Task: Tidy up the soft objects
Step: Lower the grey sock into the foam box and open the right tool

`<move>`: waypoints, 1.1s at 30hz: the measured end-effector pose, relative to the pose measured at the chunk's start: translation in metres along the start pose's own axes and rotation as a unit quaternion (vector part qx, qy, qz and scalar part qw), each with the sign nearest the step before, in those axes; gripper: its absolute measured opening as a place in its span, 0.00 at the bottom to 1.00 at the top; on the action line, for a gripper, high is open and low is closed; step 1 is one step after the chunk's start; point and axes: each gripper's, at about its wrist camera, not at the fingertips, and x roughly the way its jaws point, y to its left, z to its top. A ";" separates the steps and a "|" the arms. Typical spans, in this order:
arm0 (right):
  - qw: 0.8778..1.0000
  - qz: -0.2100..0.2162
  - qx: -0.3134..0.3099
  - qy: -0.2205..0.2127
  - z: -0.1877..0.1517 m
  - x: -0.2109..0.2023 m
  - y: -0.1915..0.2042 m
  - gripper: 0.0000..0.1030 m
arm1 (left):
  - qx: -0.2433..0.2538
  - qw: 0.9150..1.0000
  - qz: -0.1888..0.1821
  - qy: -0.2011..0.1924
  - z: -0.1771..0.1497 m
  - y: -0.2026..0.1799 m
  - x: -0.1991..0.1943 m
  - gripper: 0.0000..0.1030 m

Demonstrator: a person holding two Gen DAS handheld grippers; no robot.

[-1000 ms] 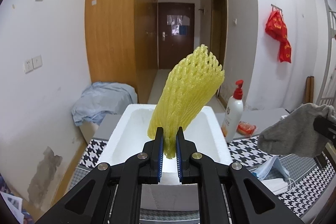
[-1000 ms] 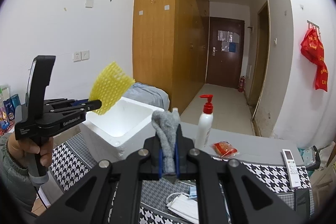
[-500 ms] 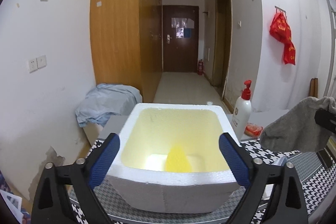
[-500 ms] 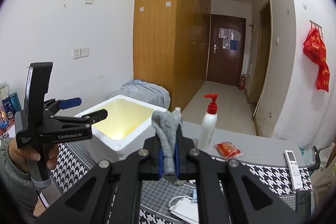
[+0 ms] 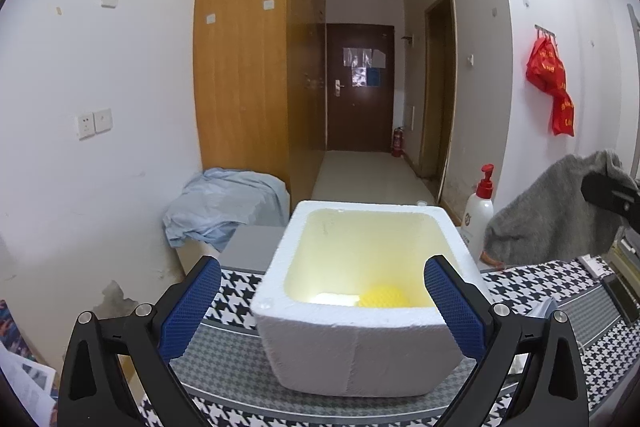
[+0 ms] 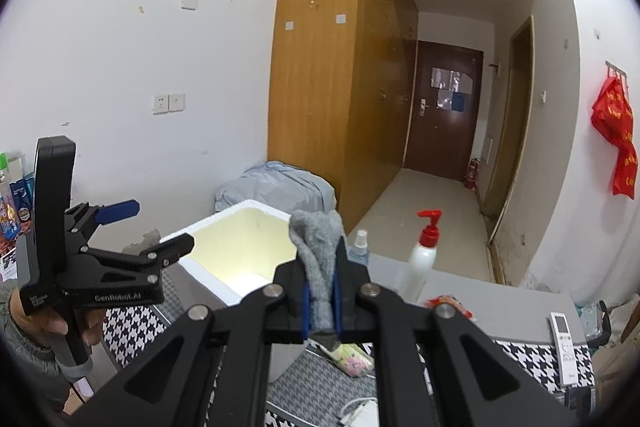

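Near the left edge of the desk (image 5: 224,343), on its houndstooth cloth, stands the white foam box (image 5: 360,355), and I have my left gripper (image 5: 322,291) hanging just in front of it with the jaws spread wide, one blue pad to each side of the box's near wall and nothing between them. Down on the box floor, toward its right wall, I can see the yellow foam net (image 5: 385,295) lying next to a pale white piece I cannot identify.

My right gripper (image 6: 320,301) is closed tight on the grey sock (image 6: 318,255), whose bunched end sticks up above the fingers; from the left wrist camera the sock (image 5: 548,219) hangs in the air to the right of the box, apart from it. From the right wrist camera the box (image 6: 224,251) sits ahead and left of that gripper, with the left gripper (image 6: 160,231) beside its near corner.

Behind the box's right side stands a pump bottle (image 5: 478,211) with a red top. A white remote (image 6: 565,347) lies toward the desk's right edge, and a small floral item (image 6: 352,359) rests on the cloth below the right gripper.
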 end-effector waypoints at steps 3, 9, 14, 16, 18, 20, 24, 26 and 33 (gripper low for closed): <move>1.000 -0.002 -0.007 -0.002 0.004 0.003 0.003 0.11 | -0.004 1.000 0.006 -0.007 -0.003 0.007 -0.008 0.99; 1.000 0.007 -0.012 -0.007 0.012 0.008 0.012 0.11 | -0.010 1.000 0.003 -0.006 -0.010 0.015 -0.015 0.99; 1.000 0.015 -0.023 -0.010 0.019 0.014 0.024 0.11 | -0.020 1.000 0.005 -0.006 -0.016 0.022 -0.019 0.99; 0.999 0.019 -0.027 -0.009 0.021 0.019 0.029 0.11 | -0.026 1.000 0.005 -0.008 -0.018 0.026 -0.021 0.99; 0.999 0.023 -0.030 -0.006 0.022 0.024 0.034 0.11 | -0.028 1.000 0.003 -0.010 -0.020 0.029 -0.023 0.99; 0.999 0.027 -0.033 -0.004 0.023 0.029 0.038 0.11 | -0.030 0.999 0.004 -0.011 -0.022 0.031 -0.024 0.99; 0.999 0.037 -0.033 0.003 0.025 0.040 0.045 0.11 | -0.036 0.999 0.009 -0.009 -0.025 0.039 -0.025 0.99; 0.999 0.043 -0.031 0.007 0.025 0.045 0.047 0.11 | -0.035 0.999 0.010 -0.006 -0.028 0.041 -0.025 0.99; 0.998 0.052 -0.036 0.025 0.024 0.064 0.057 0.11 | -0.037 0.999 0.017 -0.006 -0.031 0.051 -0.025 0.99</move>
